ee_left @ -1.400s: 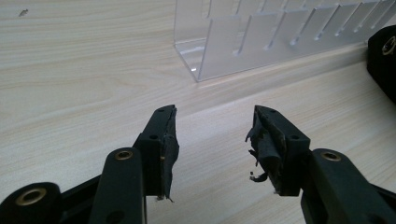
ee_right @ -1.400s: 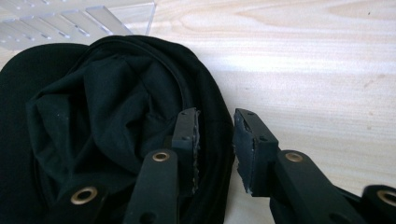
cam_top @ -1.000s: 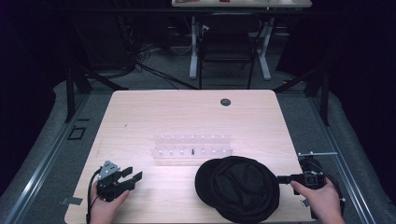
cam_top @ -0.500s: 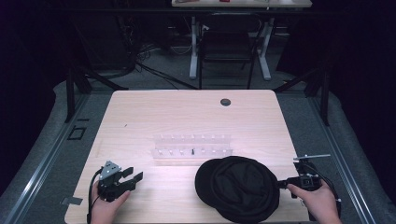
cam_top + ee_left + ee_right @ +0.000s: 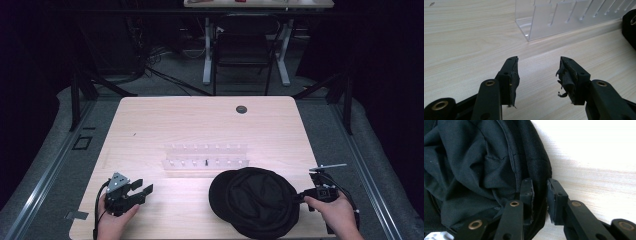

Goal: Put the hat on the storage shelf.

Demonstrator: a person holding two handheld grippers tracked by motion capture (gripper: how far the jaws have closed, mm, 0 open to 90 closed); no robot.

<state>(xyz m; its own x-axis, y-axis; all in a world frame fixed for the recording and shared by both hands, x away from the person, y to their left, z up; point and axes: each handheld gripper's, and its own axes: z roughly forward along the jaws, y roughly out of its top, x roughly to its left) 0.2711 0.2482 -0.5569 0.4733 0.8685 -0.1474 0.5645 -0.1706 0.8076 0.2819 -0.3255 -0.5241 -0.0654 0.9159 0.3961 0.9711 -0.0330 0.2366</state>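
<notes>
A round, crumpled black fabric piece (image 5: pixel 255 200) lies near the table's front right. In the right gripper view its thick stitched rim (image 5: pixel 537 167) runs between the jaws. My right gripper (image 5: pixel 299 198) (image 5: pixel 539 187) is at its right edge, shut on that rim. My left gripper (image 5: pixel 142 186) (image 5: pixel 537 65) rests at the front left of the table, open, with bare wood between its fingers. The pads (image 5: pixel 565 77) on the left gripper's jaws are frayed.
A clear plastic slotted rack (image 5: pixel 206 156) (image 5: pixel 564 17) stands mid-table, just behind the fabric. The light wooden table (image 5: pixel 150 125) has a dark grommet hole (image 5: pixel 241 109) near its far edge. A chair (image 5: pixel 242 50) and desk legs stand beyond the table.
My right hand and gripper have shifted slightly toward the front edge at the fabric's rim. The left gripper has stayed still.
</notes>
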